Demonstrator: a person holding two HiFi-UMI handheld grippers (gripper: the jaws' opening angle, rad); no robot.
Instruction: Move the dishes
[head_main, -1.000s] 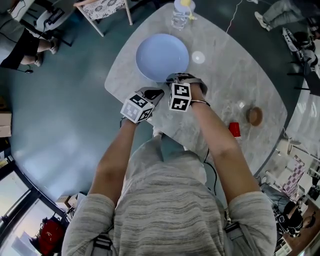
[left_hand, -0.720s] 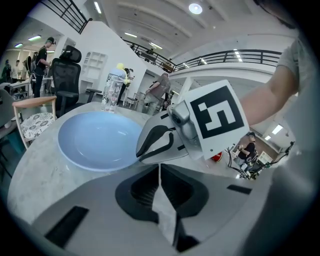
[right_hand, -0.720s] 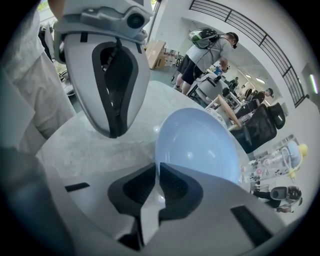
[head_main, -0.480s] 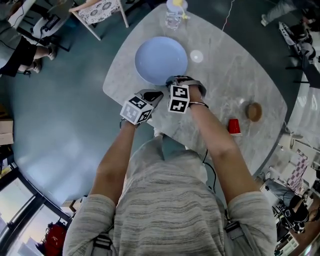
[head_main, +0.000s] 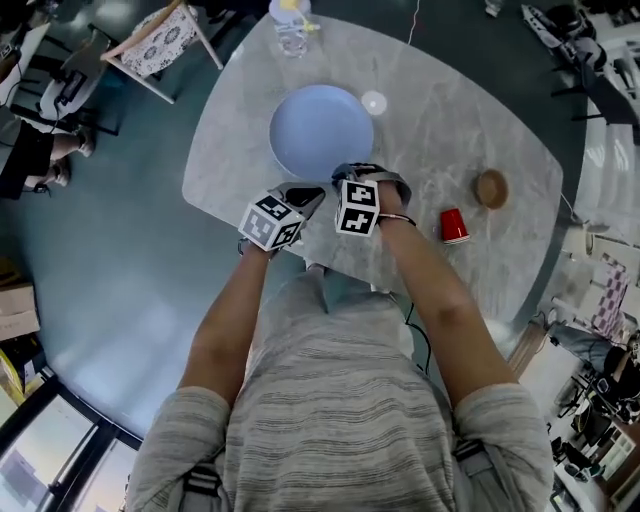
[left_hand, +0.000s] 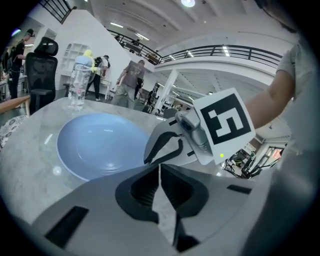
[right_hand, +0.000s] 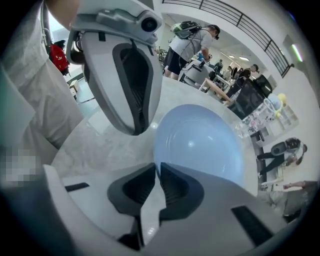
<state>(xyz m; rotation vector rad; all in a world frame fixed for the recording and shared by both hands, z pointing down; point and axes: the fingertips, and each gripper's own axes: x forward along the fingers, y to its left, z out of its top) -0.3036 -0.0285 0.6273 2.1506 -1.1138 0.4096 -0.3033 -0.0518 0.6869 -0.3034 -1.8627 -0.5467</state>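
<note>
A large pale-blue plate (head_main: 322, 132) lies on the grey marble table (head_main: 450, 130). My right gripper (head_main: 342, 172) is at the plate's near rim. In the right gripper view its jaws (right_hand: 157, 167) have just been closing and now pinch the rim of the plate (right_hand: 200, 145). My left gripper (head_main: 311, 191) hovers just left of it, over the table's near edge and clear of the plate. Its jaws (left_hand: 160, 169) are shut with nothing between them. From the left gripper view, the plate (left_hand: 100, 142) lies ahead to the left and the right gripper (left_hand: 170, 145) sits just beyond the left jaws.
A clear water bottle (head_main: 290, 30) stands at the table's far edge. A small white disc (head_main: 373, 102) lies right of the plate. A red cup (head_main: 453, 225) and a brown bowl (head_main: 490, 188) sit further right. A chair (head_main: 155, 40) stands beyond the table's left corner.
The plate has slid a little to the right, closer to the white disc, with my right gripper on its rim. My left gripper moved along beside it. The head view has swung.
</note>
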